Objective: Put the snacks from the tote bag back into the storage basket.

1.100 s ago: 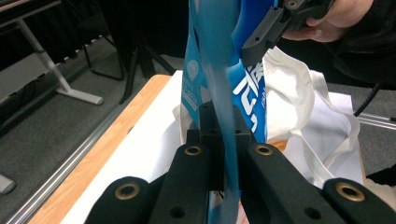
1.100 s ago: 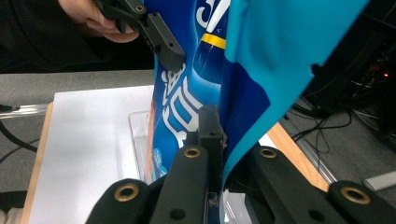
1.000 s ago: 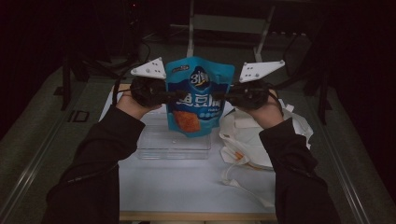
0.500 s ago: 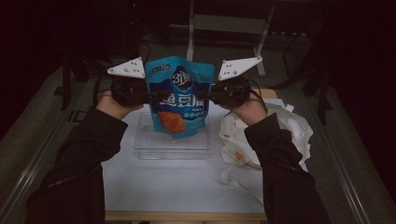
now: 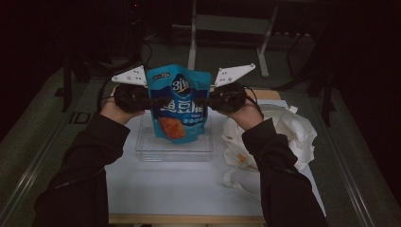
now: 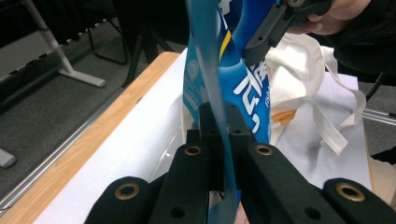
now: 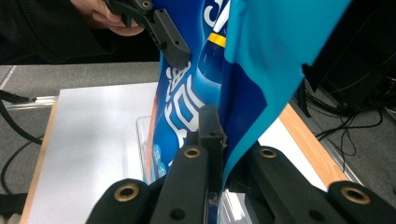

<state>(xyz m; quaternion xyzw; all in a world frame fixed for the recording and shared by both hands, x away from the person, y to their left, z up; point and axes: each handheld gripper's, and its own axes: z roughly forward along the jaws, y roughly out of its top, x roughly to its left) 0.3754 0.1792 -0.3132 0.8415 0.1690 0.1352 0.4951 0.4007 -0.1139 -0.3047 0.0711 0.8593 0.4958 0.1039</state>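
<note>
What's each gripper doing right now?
Left gripper: closed on the left edge of the blue bag.
Right gripper: closed on the bag's right edge.

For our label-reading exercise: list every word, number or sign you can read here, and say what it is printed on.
"3" in the round logo near the top of the blue snack bag.
Large white characters across the bag's middle: too blurred to read with certainty.
Small print on the bag's top and side: too small to read.
</note>
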